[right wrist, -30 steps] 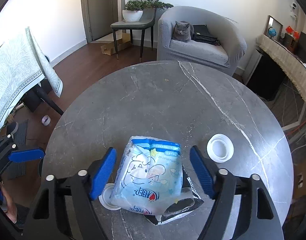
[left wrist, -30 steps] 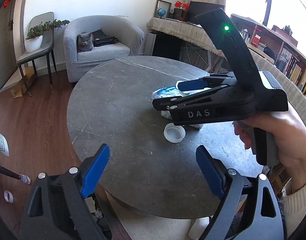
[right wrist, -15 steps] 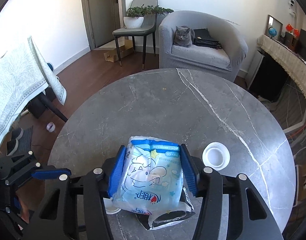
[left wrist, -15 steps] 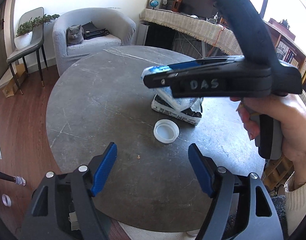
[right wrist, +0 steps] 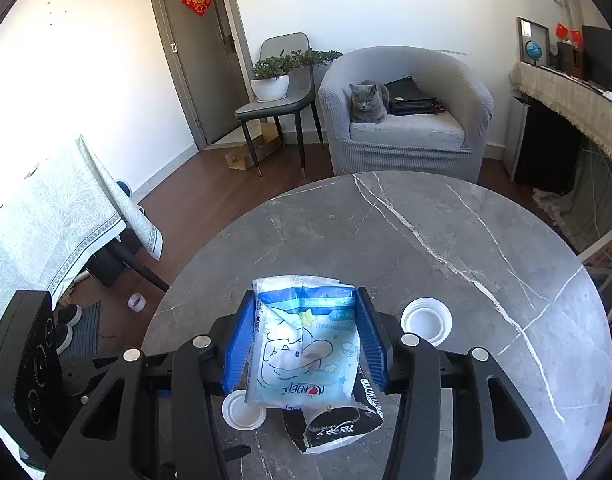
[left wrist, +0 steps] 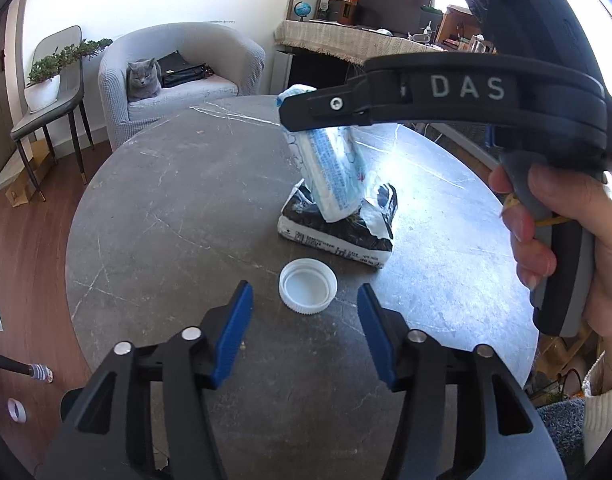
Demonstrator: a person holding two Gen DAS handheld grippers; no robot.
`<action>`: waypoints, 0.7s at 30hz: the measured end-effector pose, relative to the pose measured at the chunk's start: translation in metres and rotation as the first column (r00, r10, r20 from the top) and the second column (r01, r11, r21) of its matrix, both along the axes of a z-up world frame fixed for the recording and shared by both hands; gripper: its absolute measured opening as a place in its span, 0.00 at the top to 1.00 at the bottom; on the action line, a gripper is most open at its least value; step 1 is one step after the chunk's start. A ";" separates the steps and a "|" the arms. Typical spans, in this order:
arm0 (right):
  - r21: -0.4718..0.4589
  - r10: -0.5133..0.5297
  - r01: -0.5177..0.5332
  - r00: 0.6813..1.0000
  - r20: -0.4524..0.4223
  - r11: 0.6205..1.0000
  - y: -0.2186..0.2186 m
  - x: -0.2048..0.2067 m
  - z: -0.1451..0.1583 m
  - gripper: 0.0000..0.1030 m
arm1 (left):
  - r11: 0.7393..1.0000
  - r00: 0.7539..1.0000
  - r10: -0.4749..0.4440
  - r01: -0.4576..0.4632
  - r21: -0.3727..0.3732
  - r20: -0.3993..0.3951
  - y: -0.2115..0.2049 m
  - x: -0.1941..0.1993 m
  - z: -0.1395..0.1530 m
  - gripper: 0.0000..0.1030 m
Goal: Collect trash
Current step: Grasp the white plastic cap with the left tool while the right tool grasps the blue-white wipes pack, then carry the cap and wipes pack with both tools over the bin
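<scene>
Pinched by its sides in the closing right tongs [right wrist: 303, 338]: a blue-and-white plastic wrapper [right wrist: 303, 344], tilted up with its low end over a black-and-white wrapper [left wrist: 338, 226] lying flat on the round grey table [left wrist: 165, 200]. Just ahead of the left tongs [left wrist: 303, 328], narrowing with nothing between the blue pads and nothing touched: an upturned white cap [left wrist: 308, 286]. Near the table's right side, seen from the right wrist: a second white cap [right wrist: 426, 320]. Judged barely begun: one piece gripped, none visibly binned, no bin in sight. Left on the table: one wrapper, two caps. Counted in all: two wrappers, two caps, two tongs, one hand [left wrist: 566, 240] visible on the right handle. Beyond the table: one grey cat [right wrist: 368, 102] in an armchair.
</scene>
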State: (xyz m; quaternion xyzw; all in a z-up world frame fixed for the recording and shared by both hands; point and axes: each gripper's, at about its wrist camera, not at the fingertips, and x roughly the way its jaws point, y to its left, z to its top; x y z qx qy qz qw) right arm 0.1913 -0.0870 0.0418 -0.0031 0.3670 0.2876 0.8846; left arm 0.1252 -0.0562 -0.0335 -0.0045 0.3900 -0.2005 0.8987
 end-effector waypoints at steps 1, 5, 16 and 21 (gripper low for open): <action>0.006 0.000 0.000 1.000 0.001 1.000 -0.001 0.000 0.001 0.56 | 1.000 1.000 0.003 -0.004 0.009 0.005 -0.001 0.002 0.000 0.51; 0.033 0.001 0.000 1.000 -0.010 0.999 -0.006 0.001 0.000 0.56 | 1.000 1.000 0.006 -0.006 0.031 0.019 -0.005 0.006 -0.001 0.58; 0.220 0.008 -0.002 1.000 -0.023 0.976 -0.039 0.001 0.009 0.56 | 0.999 1.000 0.015 -0.015 -0.029 0.004 -0.006 0.014 -0.003 0.68; 0.264 0.023 -0.016 0.999 -0.023 0.964 -0.044 -0.002 0.014 0.56 | 0.999 1.000 0.028 -0.027 -0.032 0.006 -0.006 0.017 -0.003 0.68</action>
